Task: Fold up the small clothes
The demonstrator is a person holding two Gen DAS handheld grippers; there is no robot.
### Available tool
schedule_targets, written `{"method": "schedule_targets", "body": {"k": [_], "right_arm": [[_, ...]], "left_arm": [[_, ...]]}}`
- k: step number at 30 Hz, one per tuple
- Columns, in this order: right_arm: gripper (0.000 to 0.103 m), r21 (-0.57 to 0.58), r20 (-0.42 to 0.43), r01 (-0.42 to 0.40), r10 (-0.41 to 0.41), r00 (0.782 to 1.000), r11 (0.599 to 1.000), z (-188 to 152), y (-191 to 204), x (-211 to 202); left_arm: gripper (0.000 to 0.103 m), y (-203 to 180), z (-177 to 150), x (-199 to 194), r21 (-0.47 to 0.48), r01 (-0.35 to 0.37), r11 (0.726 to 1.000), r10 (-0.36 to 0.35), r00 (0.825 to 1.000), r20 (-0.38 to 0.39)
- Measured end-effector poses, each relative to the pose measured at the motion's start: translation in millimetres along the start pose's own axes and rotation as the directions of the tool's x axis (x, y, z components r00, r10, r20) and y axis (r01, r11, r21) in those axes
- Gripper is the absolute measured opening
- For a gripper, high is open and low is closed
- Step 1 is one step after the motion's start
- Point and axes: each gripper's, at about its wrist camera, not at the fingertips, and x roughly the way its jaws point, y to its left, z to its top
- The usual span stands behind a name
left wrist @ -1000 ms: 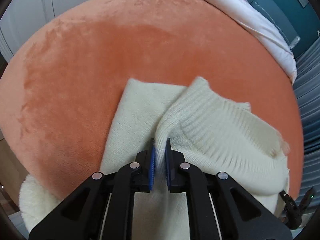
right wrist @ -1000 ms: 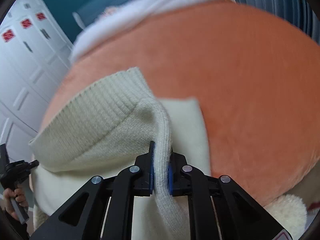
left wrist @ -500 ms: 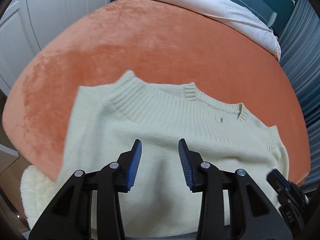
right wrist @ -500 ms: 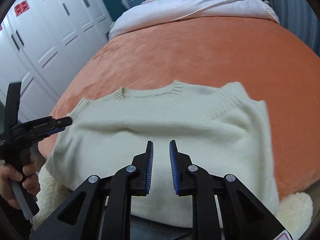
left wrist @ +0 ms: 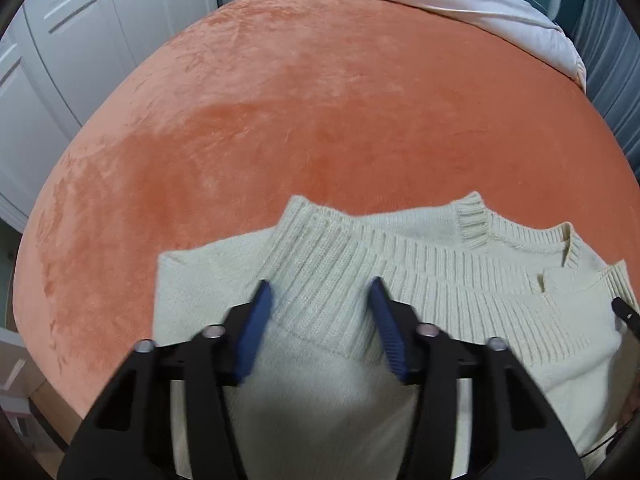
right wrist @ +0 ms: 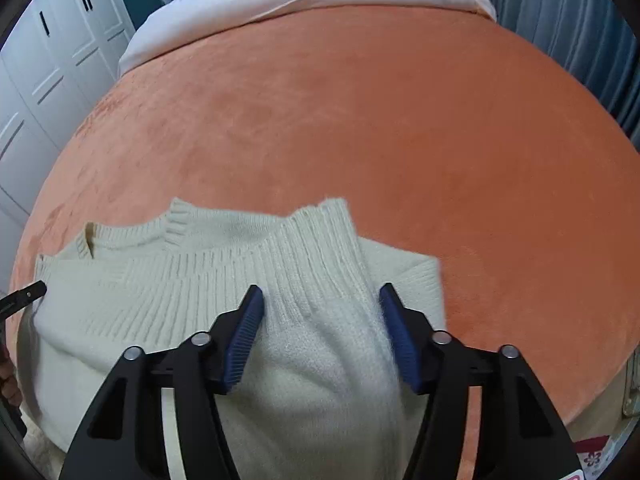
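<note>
With both your left gripper (left wrist: 320, 304) and right gripper (right wrist: 320, 308) released, the cream sweater's (left wrist: 460, 280) folded-up hem near the bed's (left wrist: 320, 120) front edge may spring open.

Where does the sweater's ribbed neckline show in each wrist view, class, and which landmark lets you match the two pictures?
Left wrist view: the ribbed neckline sits right of centre, beyond the open left gripper.
Right wrist view: the ribbed neckline sits left of centre, beyond the open right gripper.
Shared landmark: the orange blanket under the cream sweater.
</note>
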Motion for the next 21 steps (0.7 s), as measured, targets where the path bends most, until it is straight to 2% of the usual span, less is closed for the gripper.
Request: {"method": "schedule_targets", "body": {"k": [1, 2, 3, 5, 6, 7, 8, 9, 10, 13, 15, 16, 18, 21], "right_arm": [[0.015, 0.008, 0.028, -0.027, 0.027, 0.999, 1.0, 4.1, 1.0, -8.0], [0.013, 0.018, 0.072, -0.062, 0.061, 0.996, 0.998, 7.7, 1.8, -17.1], [0.013, 0.03, 0.129, -0.094, 0.089, 0.988, 0.995, 10.7, 1.7, -30.8], [0.013, 0.051, 0.204, -0.121, 0.108, 0.973, 0.991, 16.3, -2.5, -43.9], [0.014, 0.067, 0.189, -0.1, 0.086, 0.978, 0.993, 17.1, -6.6, -34.6], [0.016, 0.074, 0.126, -0.06, 0.05, 0.991, 0.995, 17.7, -10.1, -14.7], [0.02, 0.062, 0.018, 0.011, -0.012, 1.0, 0.998, 16.0, -13.3, 12.4], [0.023, 0.056, -0.022, 0.033, -0.032, 0.999, 0.998, 14.3, -16.3, 24.5], [0.023, 0.074, 0.036, 0.026, -0.029, 0.999, 0.997, 10.4, -17.6, 14.5], [0.026, 0.068, 0.13, 0.063, -0.071, 0.989, 0.996, 2.4, -5.9, -26.1], [0.029, 0.03, 0.18, 0.02, -0.025, 0.983, 0.999, -13.0, 9.5, -54.6], [0.029, -0.009, 0.181, -0.007, 0.008, 0.984, 1.0, -21.6, 23.2, -62.0], [0.029, -0.08, 0.163, -0.062, 0.075, 0.984, 0.995, -39.5, 51.5, -70.8], [0.028, -0.187, 0.066, -0.129, 0.143, 0.987, 0.974, -69.4, 94.7, -54.0]], "left_arm": [[0.024, 0.5, 2.5, -3.0, 0.0, 0.012, 1.0, -0.012, 1.0, 0.012], [0.009, 3.2, 6.5, -8.2, -0.012, 0.016, 1.0, -0.016, 0.999, 0.034], [0.002, 5.7, 11.6, -11.4, -0.025, 0.011, 1.0, -0.01, 0.999, 0.048], [0.002, 12.2, 22.0, -10.3, -0.064, 0.005, 0.998, -0.001, 0.998, 0.061], [0.003, 14.9, 27.0, -1.6, -0.079, -0.004, 0.997, 0.007, 0.999, 0.036], [0.003, 15.9, 31.1, 9.5, -0.082, -0.006, 0.997, 0.006, 1.0, 0.001], [0.003, 16.5, 33.1, 18.4, -0.078, -0.024, 0.997, 0.022, 1.0, -0.023], [0.003, 17.6, 34.2, 19.0, -0.078, -0.033, 0.996, 0.032, 0.999, -0.023], [0.003, 19.2, 34.9, 12.6, -0.087, -0.022, 0.996, 0.02, 1.0, -0.013], [0.009, 25.7, 26.8, -24.3, -0.124, 0.051, 0.991, -0.046, 0.998, 0.041], [0.036, 25.7, 11.5, -51.8, -0.15, 0.092, 0.984, -0.081, 0.994, 0.079], [0.04, 23.3, 2.0, -61.4, -0.158, 0.104, 0.982, -0.09, 0.992, 0.092], [0.041, 10.5, -20.1, -71.8, -0.135, 0.136, 0.981, -0.126, 0.989, 0.081], [0.041, -9.6, -52.7, -64.5, -0.09, 0.122, 0.988, -0.12, 0.992, 0.03]]}}
